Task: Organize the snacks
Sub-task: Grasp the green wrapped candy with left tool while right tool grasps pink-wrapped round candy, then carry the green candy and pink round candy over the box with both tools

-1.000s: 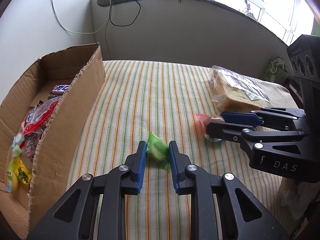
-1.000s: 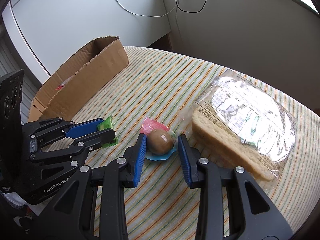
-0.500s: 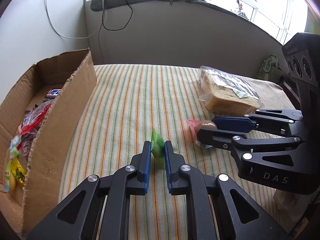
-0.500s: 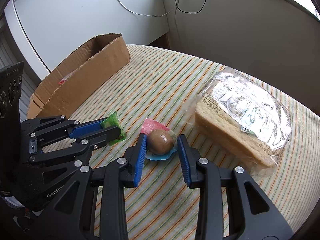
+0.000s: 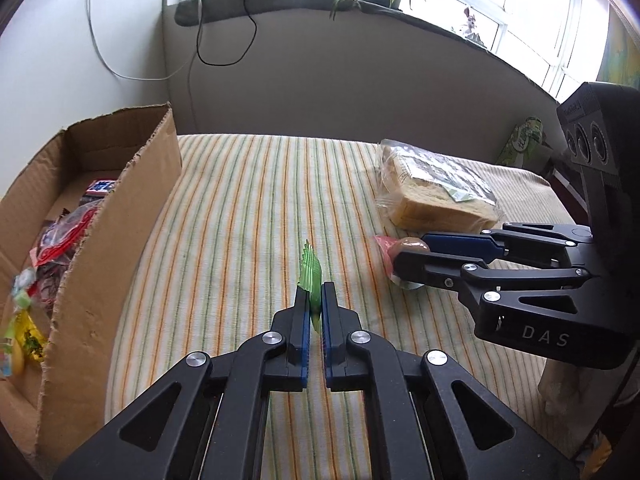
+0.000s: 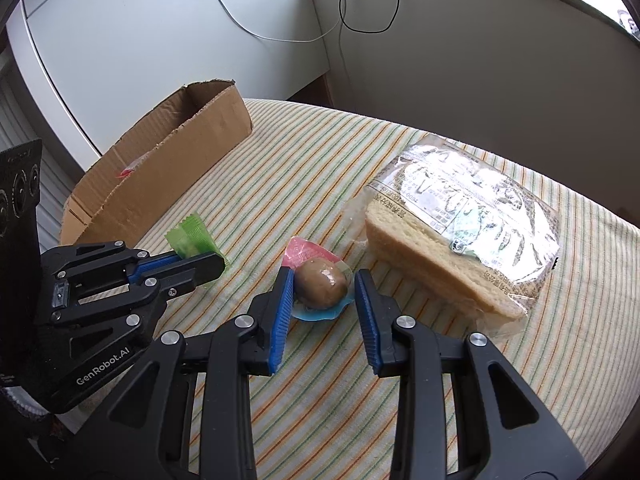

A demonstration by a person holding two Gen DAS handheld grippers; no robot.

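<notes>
Our left gripper has just been closing and now its pads are pinching the green packet flat between them, so the packet stands on edge with its long axis running straight out along the fingers, crinkled end poking past the tips. In the right wrist view you can see the same packet fanning out above those clamped fingers. Our right gripper is a different story: its fingers straddle the egg, which sits in a pink and blue wrapper on the cloth. The left pad looks to be touching the egg, while the right one stands clear of it with a gap showing, so we'd say it isn't gripped yet. Just beyond the right fingers, off to their right, lies the bagged bread, untouched. The thing that matters for what comes next is the box: it sits to the left of the left fingers, open side up, already holding a bunch of packets, and well apart from the right fingers on the far side of the left gripper. So the left hand is clearly the nearer one, and our guess is the green packet goes leftward over that torn cardboard wall first, needing a lift to clear the edge.
</notes>
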